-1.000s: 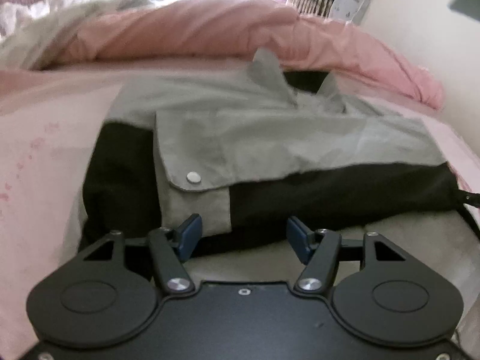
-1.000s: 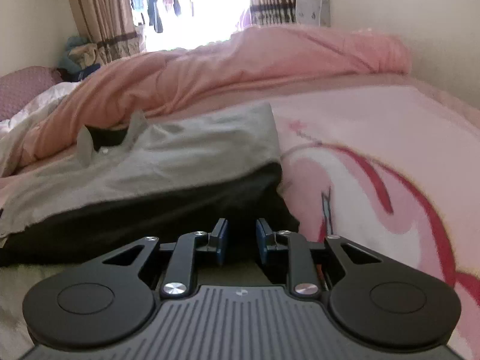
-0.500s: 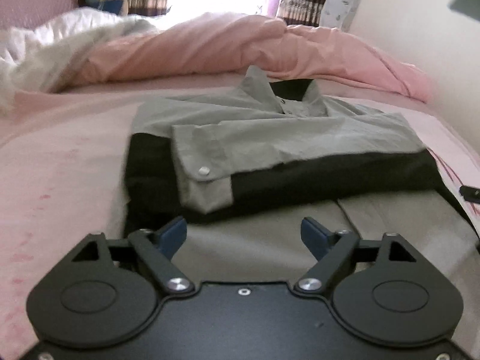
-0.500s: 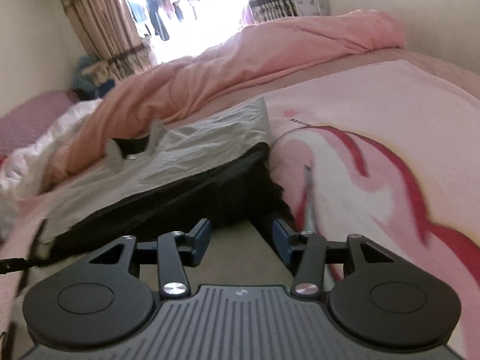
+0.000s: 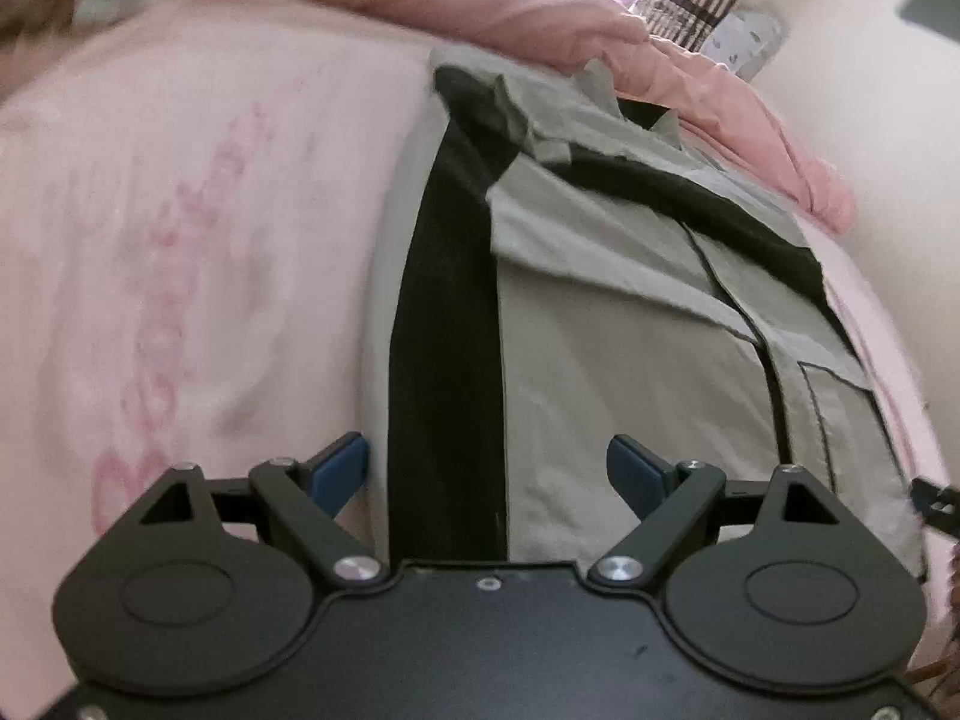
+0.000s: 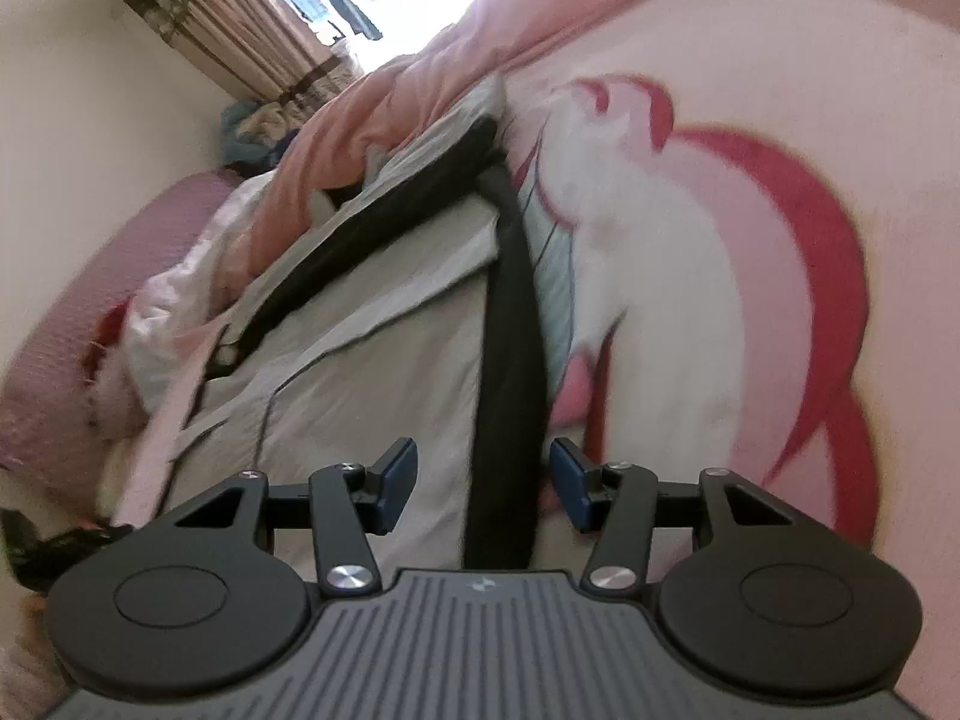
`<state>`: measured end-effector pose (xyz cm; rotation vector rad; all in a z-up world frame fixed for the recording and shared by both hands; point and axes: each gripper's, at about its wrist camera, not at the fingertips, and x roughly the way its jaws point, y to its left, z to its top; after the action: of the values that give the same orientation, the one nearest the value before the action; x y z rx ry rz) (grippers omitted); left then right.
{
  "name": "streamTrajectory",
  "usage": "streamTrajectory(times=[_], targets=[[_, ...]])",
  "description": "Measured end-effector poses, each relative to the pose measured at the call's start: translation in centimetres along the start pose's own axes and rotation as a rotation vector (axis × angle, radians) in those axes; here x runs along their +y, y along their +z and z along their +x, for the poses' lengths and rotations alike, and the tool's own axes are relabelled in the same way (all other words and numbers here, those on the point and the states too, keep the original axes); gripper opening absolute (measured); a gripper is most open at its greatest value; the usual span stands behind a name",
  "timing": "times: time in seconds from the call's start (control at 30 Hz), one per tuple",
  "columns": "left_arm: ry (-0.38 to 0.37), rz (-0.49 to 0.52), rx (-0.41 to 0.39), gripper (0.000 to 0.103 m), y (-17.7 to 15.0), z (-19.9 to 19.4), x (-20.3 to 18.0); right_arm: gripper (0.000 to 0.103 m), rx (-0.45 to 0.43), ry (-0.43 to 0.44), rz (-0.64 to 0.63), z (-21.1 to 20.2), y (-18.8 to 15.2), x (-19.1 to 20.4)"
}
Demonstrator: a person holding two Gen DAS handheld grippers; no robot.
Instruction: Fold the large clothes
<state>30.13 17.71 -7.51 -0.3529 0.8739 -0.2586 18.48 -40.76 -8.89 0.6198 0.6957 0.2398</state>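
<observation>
On the bed [image 5: 180, 210] lies the folded jacket [image 5: 600, 360] (grey with black bands). Left gripper [image 5: 489, 474] and right gripper [image 6: 483, 483] hover above it, fingers spread wide, holding nothing.

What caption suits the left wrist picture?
Open left claw poised over the black side panel of a grey-and-black jacket on a pink bedsheet.

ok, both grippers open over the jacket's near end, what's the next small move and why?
Probably lower both and close on the near hem. The left gripper and right gripper are open and hold nothing, each straddling a black side band of the grey and black jacket lying on the pink bedsheet. The sleeves look already folded in, so lifting that end toward the collar seems next.
</observation>
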Motion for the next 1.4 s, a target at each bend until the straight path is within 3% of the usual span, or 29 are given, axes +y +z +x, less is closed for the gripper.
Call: streamTrajectory(times=[0.17, 0.3, 0.5, 0.77, 0.83, 0.93, 1.0, 1.07, 1.1, 1.17, 1.4], targets=[[-0.089, -0.051, 0.037, 0.088, -1.8, -0.8, 0.2, 0.063, -0.007, 0.074, 0.061, -0.8, -1.6, -0.2], [-0.192, -0.075, 0.084, 0.088, -3.2, -1.1, -0.1, 0.063, 0.034, 0.140, 0.034, -1.5, -3.3, 0.3], [-0.233, -0.084, 0.100, 0.088, -5.1, -2.7, 0.2, 0.063, 0.083, 0.204, 0.040, -1.6, -4.9, 0.3], [-0.293, -0.148, 0.075, 0.086, -5.1, -2.6, 0.8, 0.064, 0.082, 0.194, 0.048, -0.8, -4.9, 1.3], [-0.292, -0.155, 0.066, 0.082, -4.9, -2.3, 0.9, 0.064, 0.084, 0.180, 0.028, -0.8, -5.0, 1.5], [-0.275, -0.169, 0.067, 0.063, -4.6, -2.1, 1.0, 0.062, 0.089, 0.170, 0.022, -1.0, -5.2, 1.6], [-0.245, -0.163, 0.073, 0.036, -4.7, -2.2, 1.0, 0.054, 0.085, 0.159, 0.023, -1.1, -5.3, 1.6], [-0.230, -0.151, 0.093, 0.023, -4.8, -2.1, 1.2, 0.034, 0.075, 0.128, 0.020, -1.3, -5.3, 1.6], [-0.218, -0.134, 0.088, 0.015, -4.9, -2.0, 1.2, 0.031, 0.067, 0.117, 0.021, -1.4, -5.2, 1.7], [-0.209, -0.132, 0.086, 0.010, -4.8, -2.0, 1.5, 0.019, 0.059, 0.117, 0.019, -1.4, -5.0, 1.8], [-0.283, -0.157, 0.023, 0.006, -3.7, -3.8, 1.3, 0.015, 0.012, 0.189, 0.047, -2.6, -3.8, 2.6]])
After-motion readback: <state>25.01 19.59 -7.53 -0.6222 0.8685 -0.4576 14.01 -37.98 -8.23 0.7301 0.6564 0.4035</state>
